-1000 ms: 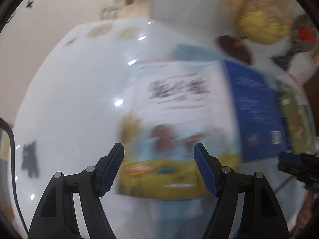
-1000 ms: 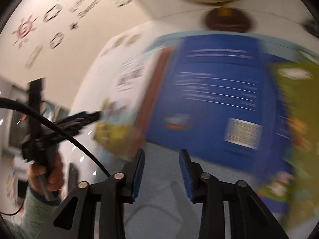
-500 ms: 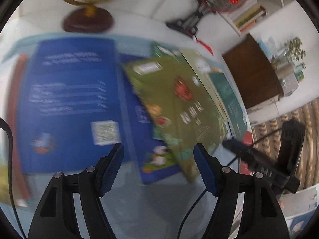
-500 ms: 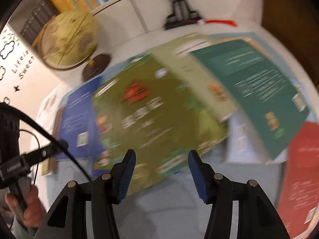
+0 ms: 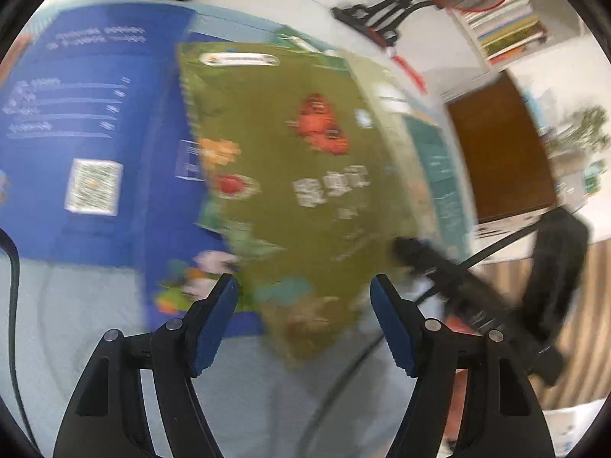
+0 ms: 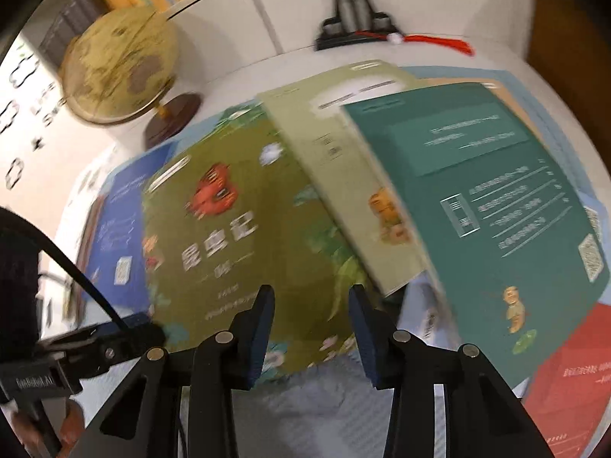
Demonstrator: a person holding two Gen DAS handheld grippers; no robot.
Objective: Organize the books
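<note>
Overlapping books (image 6: 244, 236) lie fanned across the table (image 6: 328, 393); a globe (image 6: 118, 65) stands behind (far left).

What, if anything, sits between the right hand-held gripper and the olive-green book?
Nothing visible. The right hand-held gripper, its jaws closing with nothing gripped, hovers over the near edge of the olive-green book, which lies on top of its neighbours.
</note>
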